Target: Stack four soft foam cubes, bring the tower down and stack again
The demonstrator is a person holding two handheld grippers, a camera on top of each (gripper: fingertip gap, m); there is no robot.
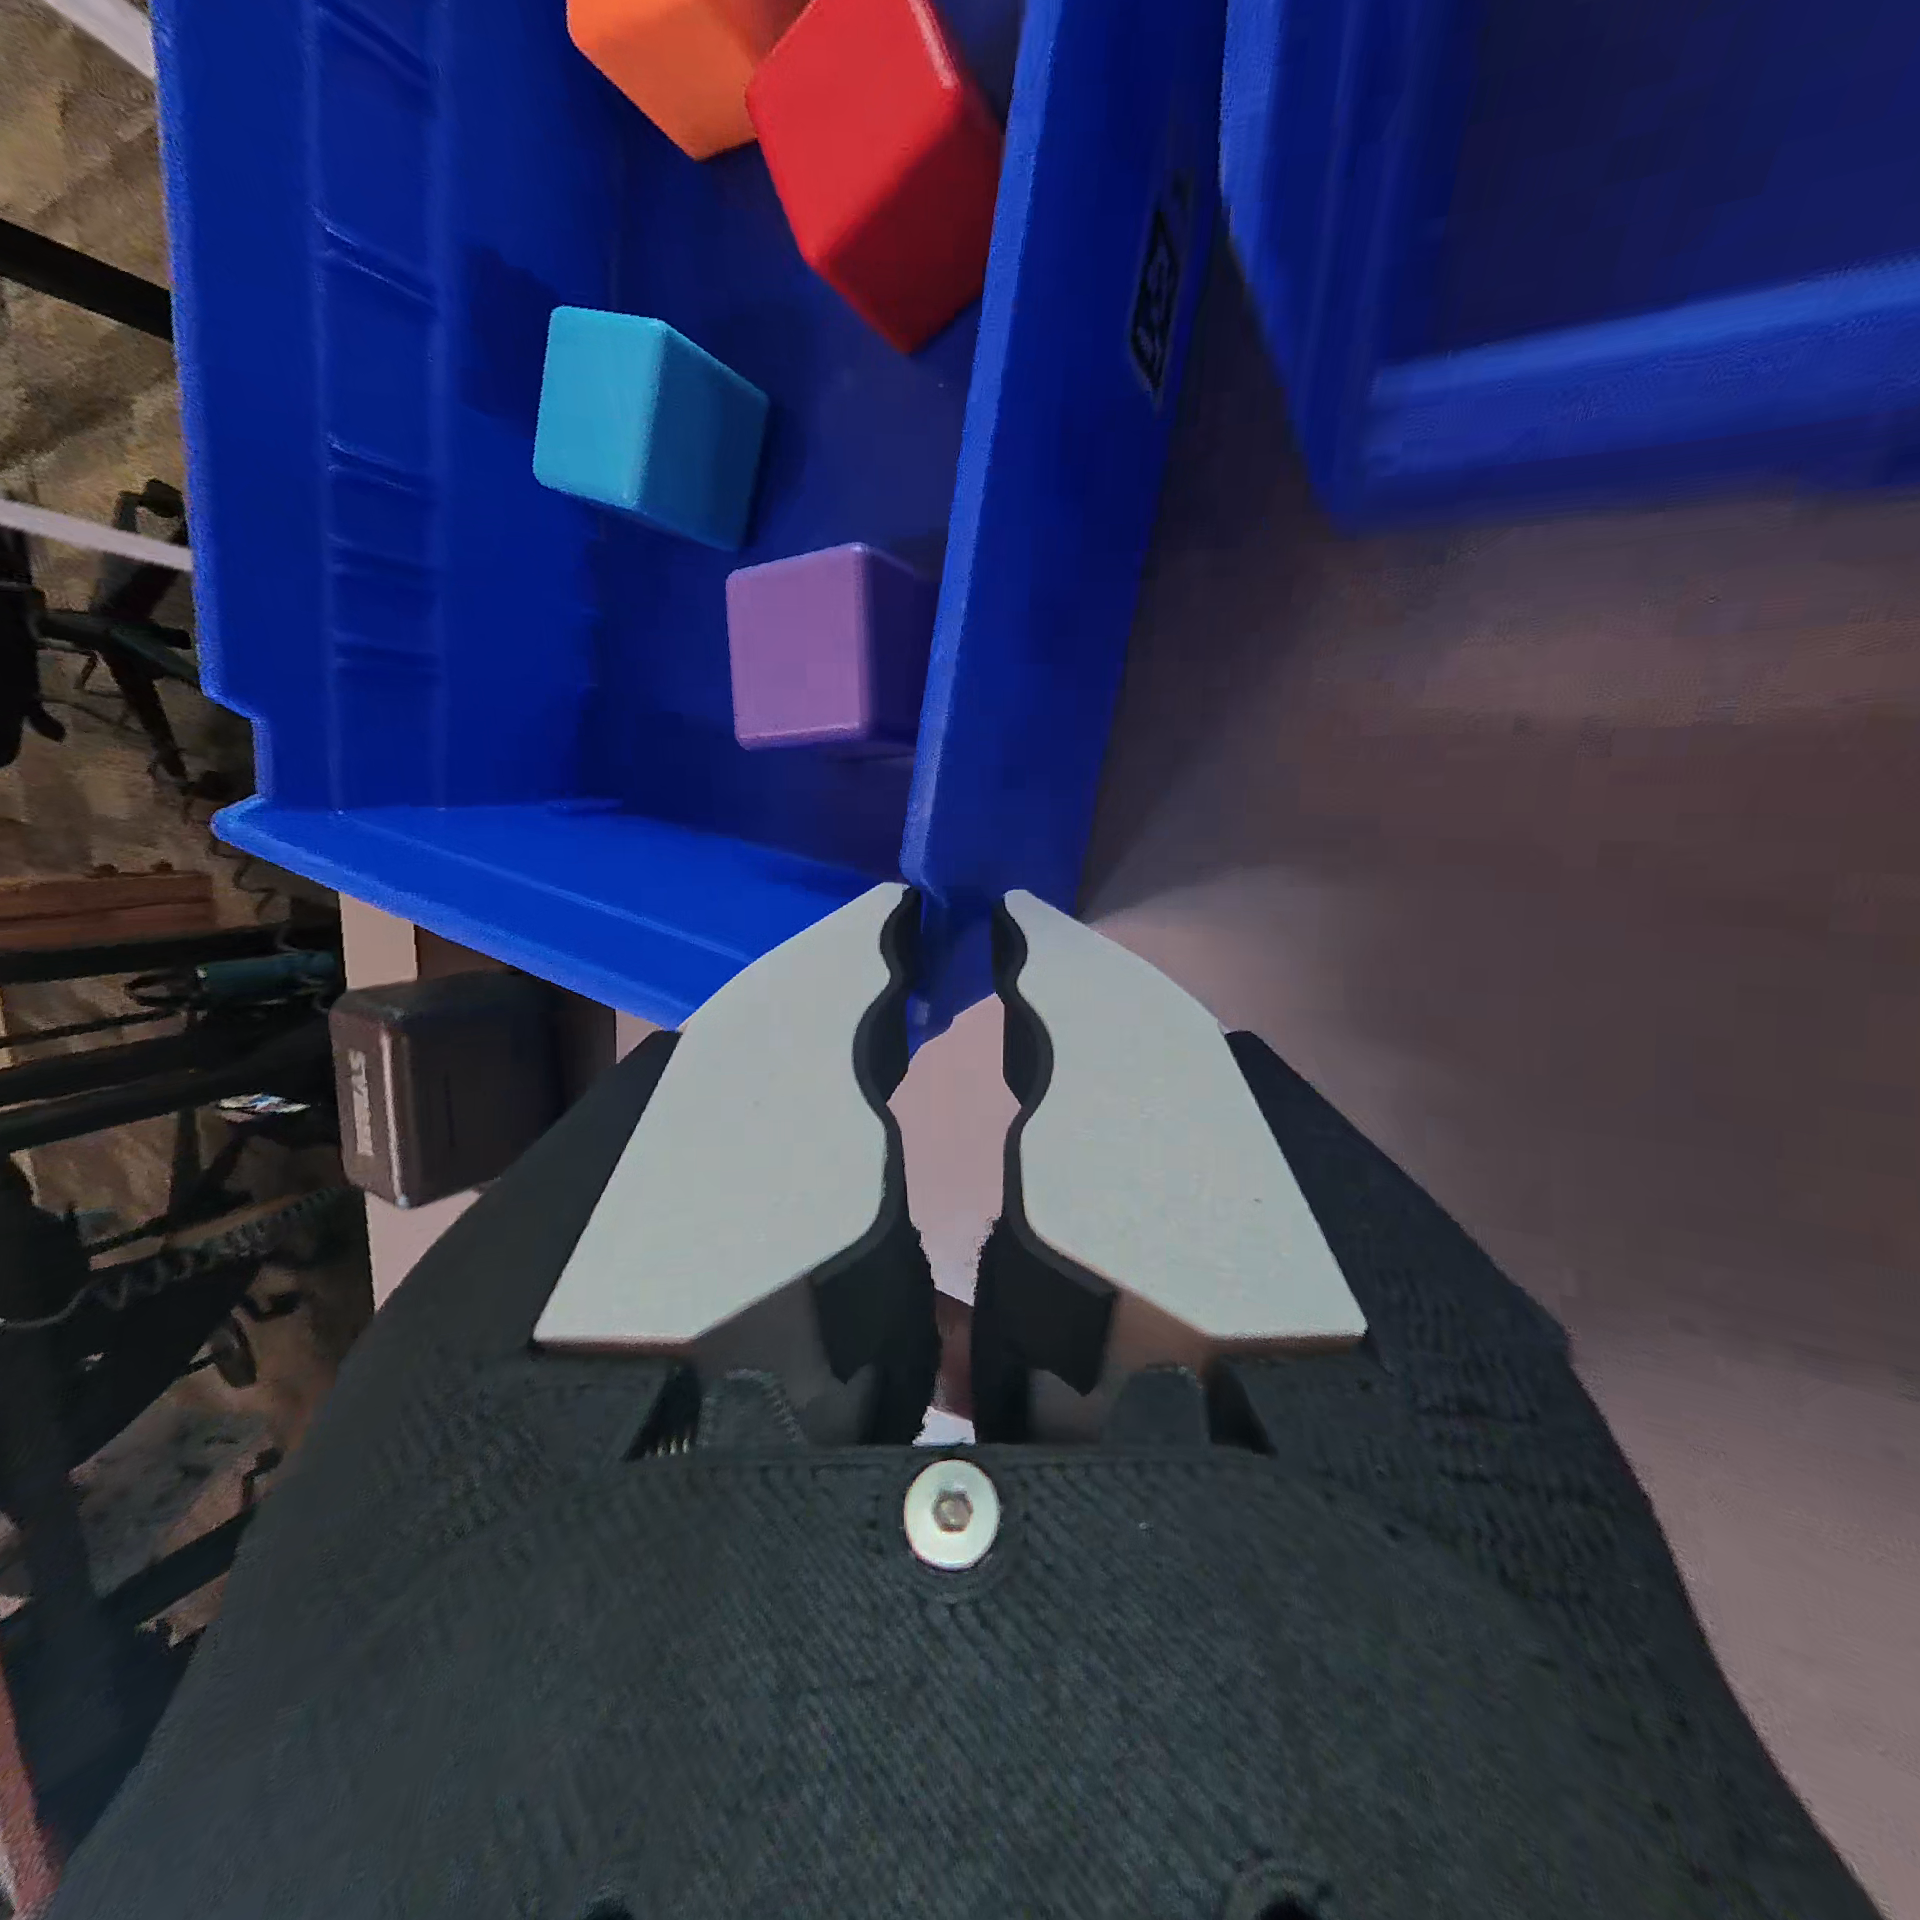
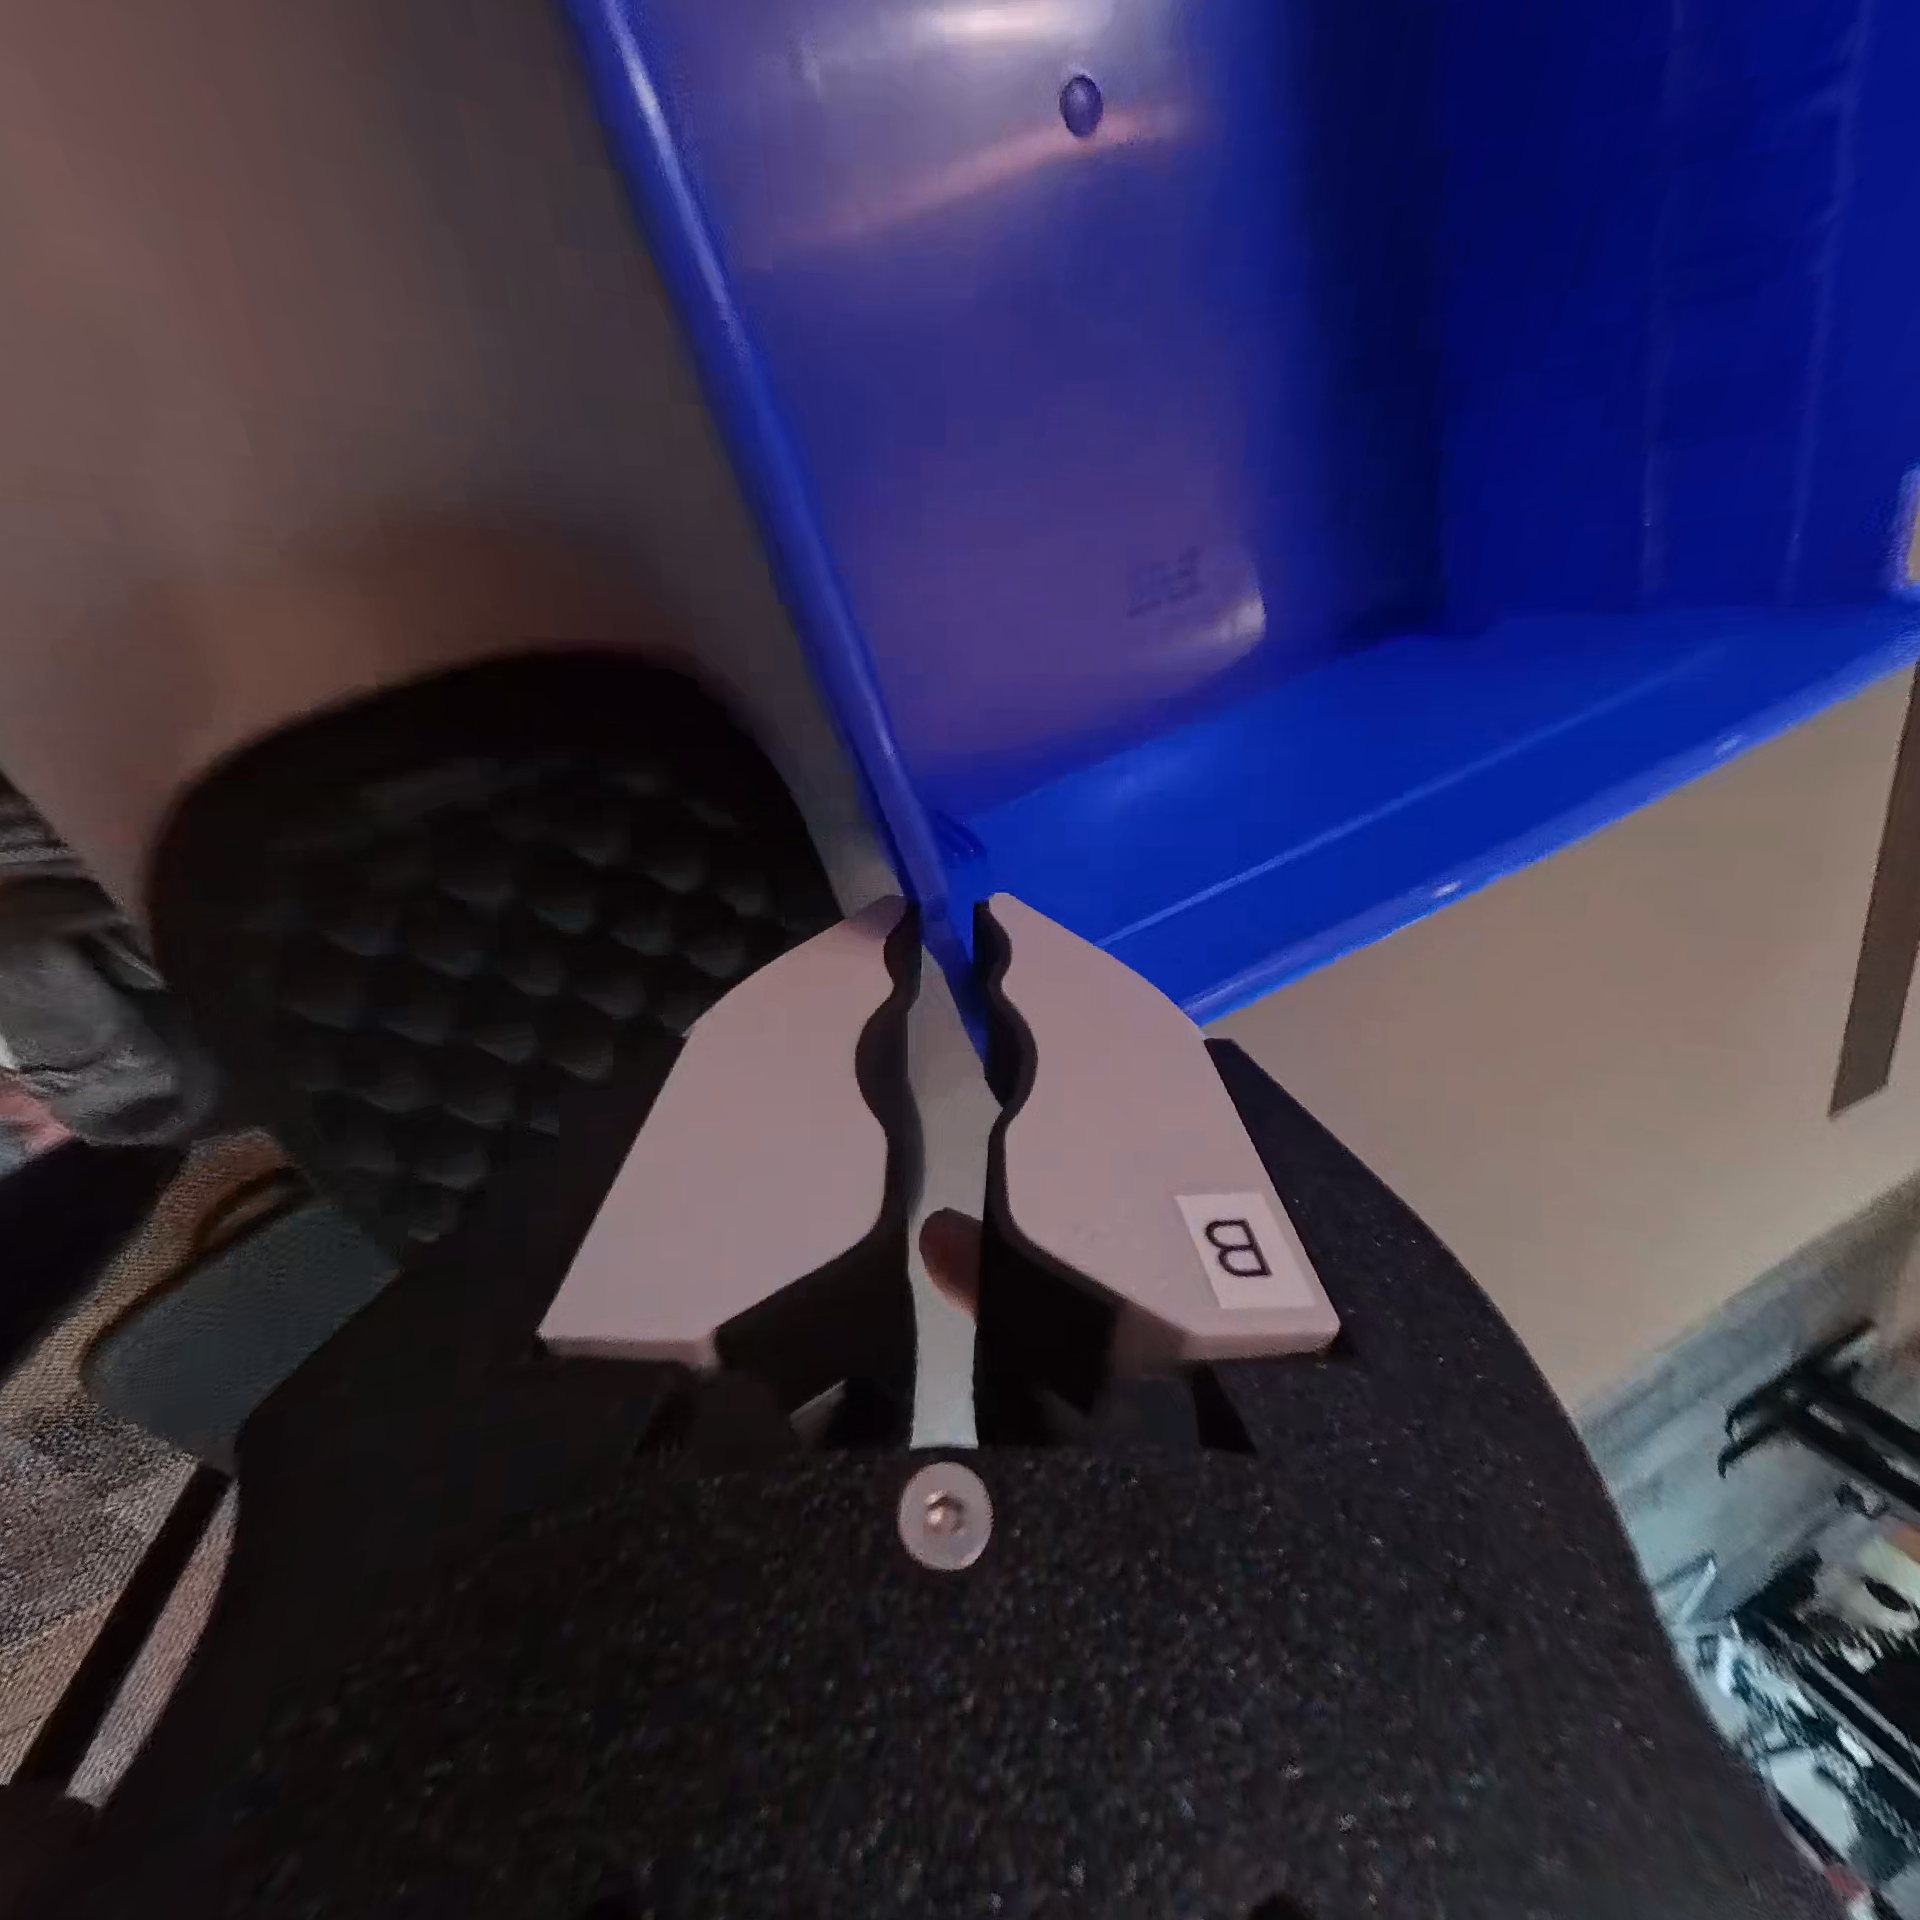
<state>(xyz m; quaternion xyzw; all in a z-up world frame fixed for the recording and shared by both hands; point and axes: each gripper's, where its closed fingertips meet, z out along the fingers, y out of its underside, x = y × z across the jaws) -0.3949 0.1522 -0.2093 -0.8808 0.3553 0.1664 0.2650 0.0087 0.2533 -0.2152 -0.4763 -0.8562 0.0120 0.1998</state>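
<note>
Blue bin (image 1: 966, 582) wall pinched by left hand-held gripper (image 1: 956, 904); second bin (image 2: 1351, 831) by right hand-held gripper (image 2: 948, 906); orange cube (image 1: 665, 62) cropped.

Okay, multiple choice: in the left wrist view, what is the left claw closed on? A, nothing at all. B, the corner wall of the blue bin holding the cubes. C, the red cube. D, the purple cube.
B: the left claw pinches the near corner wall of the blue bin, while the purple cube and red cube lie loose inside it, untouched.
</note>
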